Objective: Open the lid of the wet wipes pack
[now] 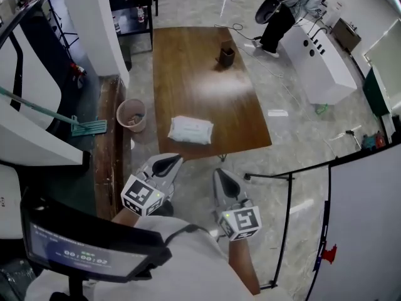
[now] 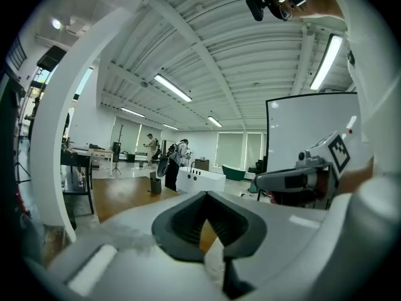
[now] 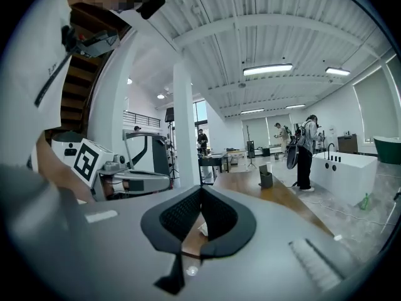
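Observation:
The white wet wipes pack [image 1: 190, 129] lies flat near the front edge of the brown wooden table [image 1: 188, 74], its lid down. Both grippers hover short of the table, over the floor, pointing toward the pack. My left gripper [image 1: 166, 163] is just in front of the table's near edge, jaws together and empty. My right gripper [image 1: 224, 179] sits a little further back and to the right, also shut and empty. In the left gripper view the left gripper's [image 2: 205, 194] tips meet. The right gripper view shows the right gripper [image 3: 200, 190] the same, with a white patch of the pack [image 3: 203, 229] behind.
A dark holder [image 1: 226, 54] stands at the table's far end. A pink bucket [image 1: 131, 115] sits on the floor left of the table, beside a white pillar [image 1: 94, 24]. A person [image 1: 282, 11] bends over a white counter far right. A white board [image 1: 369, 224] stands close right.

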Demonstrator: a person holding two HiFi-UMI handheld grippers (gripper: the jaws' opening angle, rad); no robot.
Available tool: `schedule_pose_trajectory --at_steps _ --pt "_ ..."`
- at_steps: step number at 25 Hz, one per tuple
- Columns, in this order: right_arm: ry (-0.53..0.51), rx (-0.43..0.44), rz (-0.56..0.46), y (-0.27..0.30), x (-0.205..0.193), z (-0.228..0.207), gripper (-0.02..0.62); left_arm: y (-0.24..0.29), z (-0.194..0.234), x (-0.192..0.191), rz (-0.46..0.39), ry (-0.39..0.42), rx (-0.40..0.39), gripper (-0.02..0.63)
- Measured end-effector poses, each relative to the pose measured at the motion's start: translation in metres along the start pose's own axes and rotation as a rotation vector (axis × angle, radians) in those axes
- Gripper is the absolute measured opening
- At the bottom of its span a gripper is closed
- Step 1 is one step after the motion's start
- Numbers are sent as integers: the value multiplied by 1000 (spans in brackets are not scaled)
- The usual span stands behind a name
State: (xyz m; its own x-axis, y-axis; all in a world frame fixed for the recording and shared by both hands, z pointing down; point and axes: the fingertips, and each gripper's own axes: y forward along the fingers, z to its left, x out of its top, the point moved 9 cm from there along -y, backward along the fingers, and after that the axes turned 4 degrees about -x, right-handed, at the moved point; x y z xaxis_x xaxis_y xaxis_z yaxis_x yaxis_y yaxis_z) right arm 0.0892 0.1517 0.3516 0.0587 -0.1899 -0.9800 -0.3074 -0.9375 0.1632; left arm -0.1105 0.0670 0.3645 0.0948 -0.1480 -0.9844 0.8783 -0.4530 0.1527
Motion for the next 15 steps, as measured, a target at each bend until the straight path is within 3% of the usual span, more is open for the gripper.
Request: schedule_pose_trajectory --at_steps 9,15 --pt "12 -82 9 79 20 -19 8 52 84 23 9 -1 -116 2" --pt "8 -117 33 122 21 -25 8 69 135 19 51 30 -135 2"
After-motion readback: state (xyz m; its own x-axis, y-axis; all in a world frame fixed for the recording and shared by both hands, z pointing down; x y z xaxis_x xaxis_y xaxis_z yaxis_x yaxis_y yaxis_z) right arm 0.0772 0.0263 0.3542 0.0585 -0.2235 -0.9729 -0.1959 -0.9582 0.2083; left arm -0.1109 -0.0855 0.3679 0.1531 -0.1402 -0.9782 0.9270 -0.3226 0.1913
